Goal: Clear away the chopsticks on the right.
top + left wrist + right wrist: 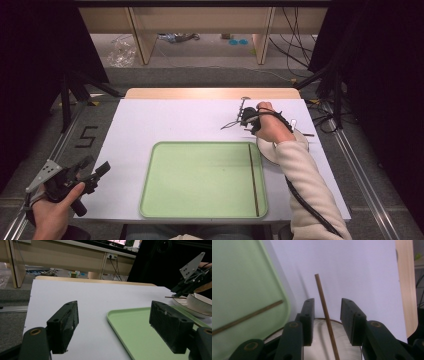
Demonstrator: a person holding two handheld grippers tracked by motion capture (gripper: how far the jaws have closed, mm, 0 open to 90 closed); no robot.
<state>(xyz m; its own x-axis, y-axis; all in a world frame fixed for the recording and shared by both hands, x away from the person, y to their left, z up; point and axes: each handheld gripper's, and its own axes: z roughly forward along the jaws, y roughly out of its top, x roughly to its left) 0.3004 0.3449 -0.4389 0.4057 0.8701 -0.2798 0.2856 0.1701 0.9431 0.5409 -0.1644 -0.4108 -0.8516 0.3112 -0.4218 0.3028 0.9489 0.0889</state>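
Jaws of the right gripper (327, 322) stand partly spread, one on either side of a thin brown chopstick (325, 312) without pressing it. That chopstick lies across the rim of a white bowl (322, 342) and sticks out over the white worktop (352, 270) beyond. From above, the right gripper (248, 120) sits at the far right of the worktop, just past the bowl (267, 150), with the person's cream sleeve (307, 185) stretching back toward the near edge.

A second chopstick (253, 179) lies flat inside the green tray (200, 180), along its right side. The tray rests in the middle of the worktop, its right rim close beside the bowl.

The left gripper (75, 177) is held off the near left corner, well apart from everything. Its jaws are spread wide with nothing between them; past them show the tray (130, 325) and, farther off, the bowl (197, 303).

Likely risks: the chopstick on the bowl is poorly supported and round, so a brush from a jaw could roll it off the rim onto the worktop or tip its far end up. A pinch taken off-centre could let it swing or slip out. A knock on the bowl could slide it against the tray.
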